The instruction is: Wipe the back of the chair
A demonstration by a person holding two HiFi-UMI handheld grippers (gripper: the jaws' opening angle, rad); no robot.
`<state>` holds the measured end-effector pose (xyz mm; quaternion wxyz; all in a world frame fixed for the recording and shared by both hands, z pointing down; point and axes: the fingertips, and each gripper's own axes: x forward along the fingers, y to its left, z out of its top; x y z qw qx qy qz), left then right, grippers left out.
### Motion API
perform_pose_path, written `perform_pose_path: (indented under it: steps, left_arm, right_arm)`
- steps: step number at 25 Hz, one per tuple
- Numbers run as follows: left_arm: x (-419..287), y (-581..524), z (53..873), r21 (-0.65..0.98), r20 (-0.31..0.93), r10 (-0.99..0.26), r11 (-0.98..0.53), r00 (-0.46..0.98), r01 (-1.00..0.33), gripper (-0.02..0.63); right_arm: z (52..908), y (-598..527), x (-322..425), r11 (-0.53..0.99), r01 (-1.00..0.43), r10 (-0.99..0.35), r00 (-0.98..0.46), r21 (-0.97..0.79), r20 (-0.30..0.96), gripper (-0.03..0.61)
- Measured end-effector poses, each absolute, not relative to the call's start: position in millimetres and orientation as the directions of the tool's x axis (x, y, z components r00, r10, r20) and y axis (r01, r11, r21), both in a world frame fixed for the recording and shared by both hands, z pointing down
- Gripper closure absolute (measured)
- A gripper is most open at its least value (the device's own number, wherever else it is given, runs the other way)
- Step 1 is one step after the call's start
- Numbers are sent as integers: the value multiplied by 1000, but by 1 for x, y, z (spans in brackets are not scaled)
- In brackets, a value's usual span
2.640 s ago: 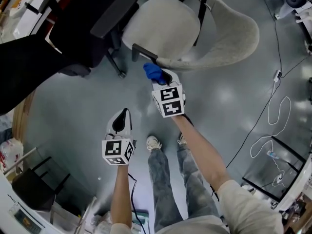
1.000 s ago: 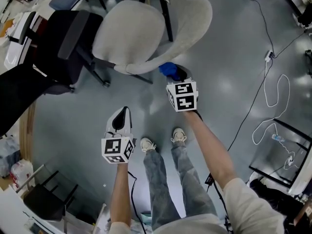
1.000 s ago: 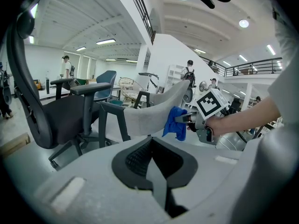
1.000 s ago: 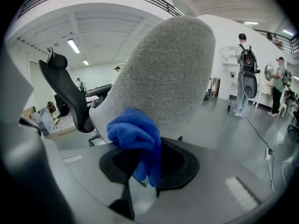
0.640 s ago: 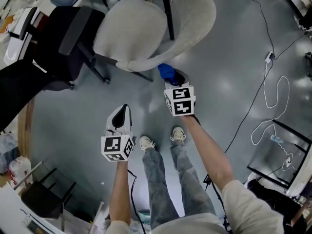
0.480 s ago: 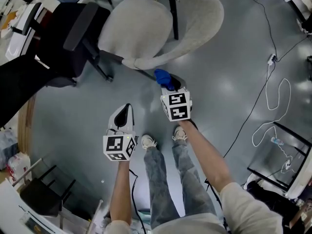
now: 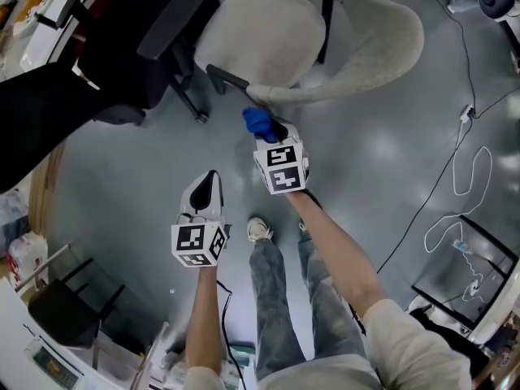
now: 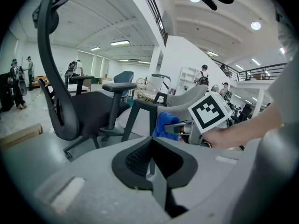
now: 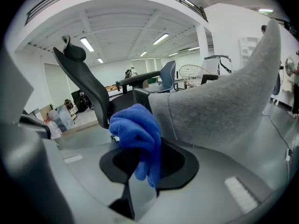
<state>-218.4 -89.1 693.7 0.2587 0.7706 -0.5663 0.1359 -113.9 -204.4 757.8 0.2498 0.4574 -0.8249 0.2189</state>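
**Blue cloth at the grey chair's edge**

The right gripper (image 7: 264,130) is clamping a bunched blue cloth (image 7: 256,121), holding it just beside the grey chair (image 7: 366,51) at its lower edge, near the dark armrest (image 7: 231,82). The left gripper (image 7: 210,181) is hanging well apart over the floor (image 7: 122,185), jaws together on nothing. A black chair (image 7: 122,47) is standing alongside.

The pale grey shell chair (image 7: 268,31) wears a woven cloth cover, matt and slightly rough. Beside it, the bright blue wiping cloth (image 9: 138,129) looks soft and fluffy. The right hand-held gripper (image 9: 140,171) holding it is smooth matt grey plastic. Left of that chair, the black office chair (image 7: 138,47) looks matt. The grey floor (image 7: 390,145) under the chair is glossy.
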Motion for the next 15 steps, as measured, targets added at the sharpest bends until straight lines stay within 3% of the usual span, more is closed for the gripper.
perform_pose_path:
  steps: [8,15]
  left_arm:
    - [-256,-88,699,236,518,-803,-197,295,-952,612]
    - [-247,-95,695,238,523,-794,-214,311,-947,612]
  right_arm:
    - [777,-238,-135,455,-883,-655,-418,-112,630,479]
    - [779,-237,-121,441,-891,-659,-403,-108,635,479]
